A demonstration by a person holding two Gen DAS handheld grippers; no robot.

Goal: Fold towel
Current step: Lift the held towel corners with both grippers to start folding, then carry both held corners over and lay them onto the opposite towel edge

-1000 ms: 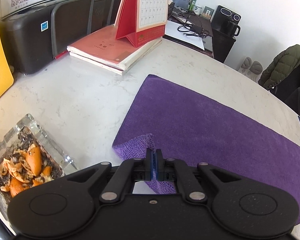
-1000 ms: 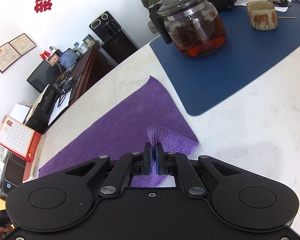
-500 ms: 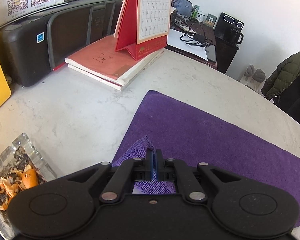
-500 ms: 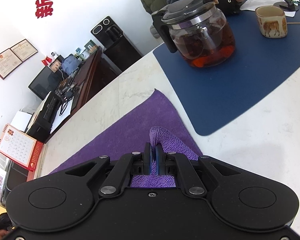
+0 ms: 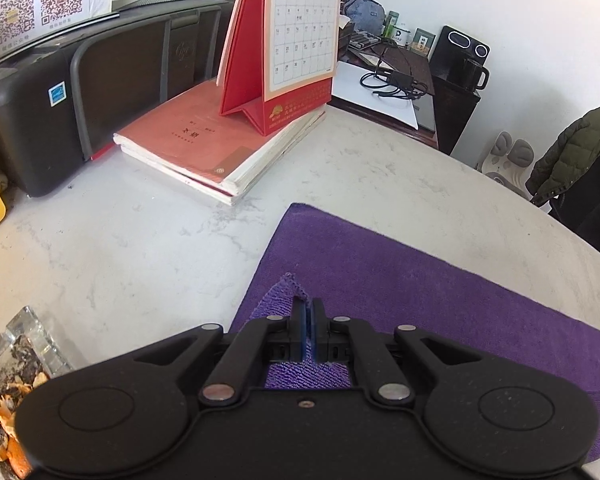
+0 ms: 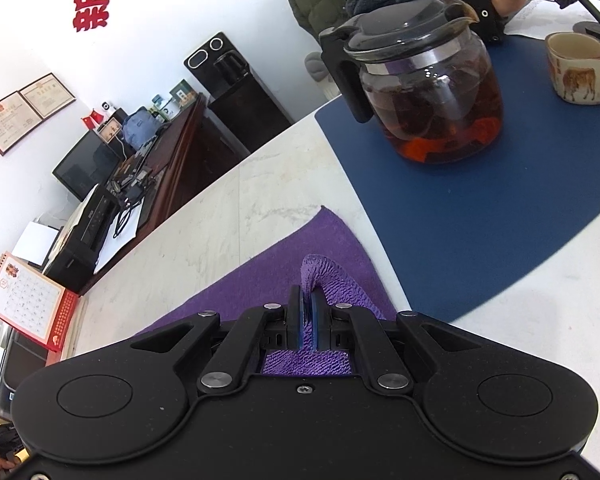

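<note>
A purple towel point(image 5: 400, 276) lies spread on the white marble table point(image 5: 140, 240). My left gripper point(image 5: 308, 306) is shut on the towel's near left corner, which is lifted and carried over the flat part. In the right wrist view the towel point(image 6: 268, 276) shows again. My right gripper point(image 6: 306, 300) is shut on its near right corner, which stands up as a raised fold over the flat cloth. The towel's near edge is hidden under both grippers.
A stack of books point(image 5: 216, 148) with a red desk calendar point(image 5: 284, 40) and a black printer point(image 5: 80, 80) stand at the far left. A glass ashtray with peels point(image 5: 8, 380) is near left. A glass teapot point(image 6: 424, 84) and a cup point(image 6: 576, 68) stand on a blue mat point(image 6: 480, 208) to the right.
Both grippers have moved forward over the towel, each carrying its pinched corner toward the far edge. The books, calendar and teapot look closer, and the ashtray has slid out to the lower left.
</note>
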